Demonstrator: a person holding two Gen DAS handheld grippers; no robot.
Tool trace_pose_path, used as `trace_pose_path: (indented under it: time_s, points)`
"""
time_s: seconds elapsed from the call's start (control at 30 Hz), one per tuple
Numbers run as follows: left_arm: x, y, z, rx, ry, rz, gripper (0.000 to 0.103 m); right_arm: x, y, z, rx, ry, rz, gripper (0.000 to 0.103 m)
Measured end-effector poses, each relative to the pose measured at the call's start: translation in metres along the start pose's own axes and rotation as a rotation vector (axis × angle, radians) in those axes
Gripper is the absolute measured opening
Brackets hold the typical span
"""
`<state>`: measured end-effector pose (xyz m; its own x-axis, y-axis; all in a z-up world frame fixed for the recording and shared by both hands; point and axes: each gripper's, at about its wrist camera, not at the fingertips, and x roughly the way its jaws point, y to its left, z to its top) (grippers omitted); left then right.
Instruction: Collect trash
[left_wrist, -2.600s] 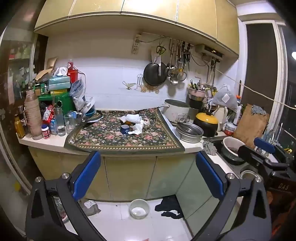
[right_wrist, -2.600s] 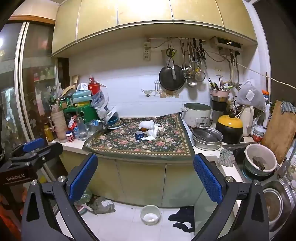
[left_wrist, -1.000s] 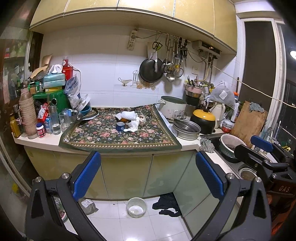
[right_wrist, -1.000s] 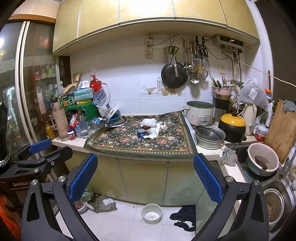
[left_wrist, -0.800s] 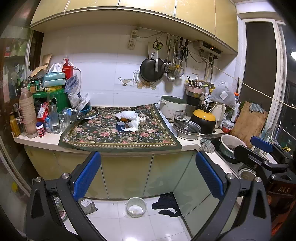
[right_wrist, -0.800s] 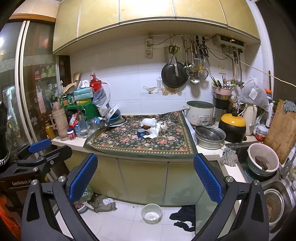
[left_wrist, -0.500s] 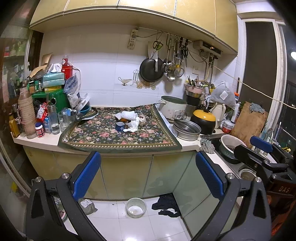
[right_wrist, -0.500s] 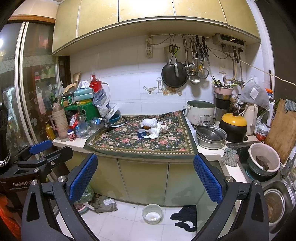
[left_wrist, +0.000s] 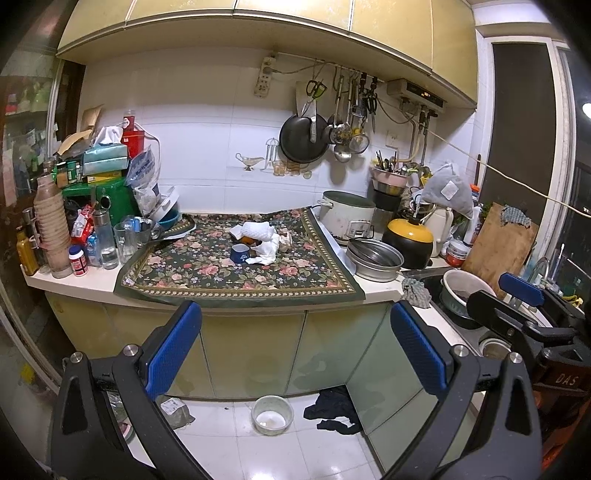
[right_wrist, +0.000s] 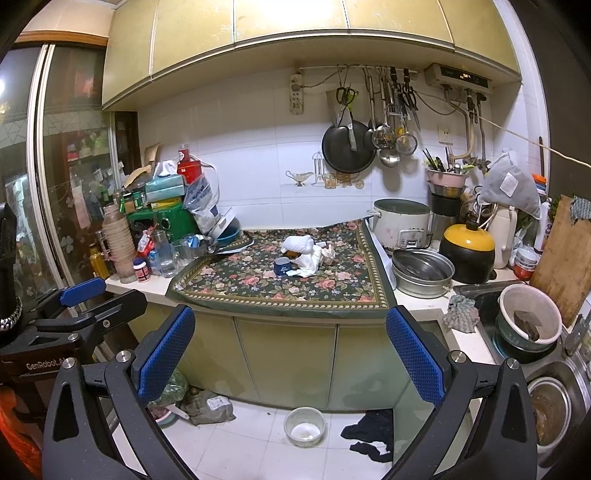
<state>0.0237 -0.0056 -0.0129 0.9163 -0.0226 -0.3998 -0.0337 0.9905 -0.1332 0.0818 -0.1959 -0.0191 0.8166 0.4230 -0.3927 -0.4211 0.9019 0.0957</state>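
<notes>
White crumpled tissues (left_wrist: 263, 240) lie on the floral-clothed worktop (left_wrist: 207, 291); left gripper (left_wrist: 295, 345) and right gripper (right_wrist: 291, 343) gape empty, well short.

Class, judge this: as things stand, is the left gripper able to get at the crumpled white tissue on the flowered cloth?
Probably yes: the left gripper is open, and nothing stands between it and the tissue.

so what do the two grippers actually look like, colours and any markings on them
Both match: black angular plastic frames with silver bolts and blue textured pads on the fingers. The left gripper and right gripper each show two such fingers. Seen from the other camera, the left body reads "GenRobot.A", cut off there; the right body reads "DAS". No cables or sleeves are visible.
</notes>
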Motion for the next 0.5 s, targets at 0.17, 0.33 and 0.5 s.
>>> trace_pose_path:
  time_s: [0.17,0.33,0.5]
  points:
    - [0.018,-0.007,0.010,-0.010,0.011,0.020,0.103,0.009,-0.007,0.002,0.002,0.004,0.012,0.103]
    - [0.031,-0.010,0.015,-0.012,0.010,0.053,0.103,0.020,-0.019,0.006,0.011,0.015,0.018,0.103]
    - [0.056,-0.003,0.024,-0.015,0.022,0.065,0.103,0.038,-0.027,0.009,0.006,0.025,-0.020,0.103]
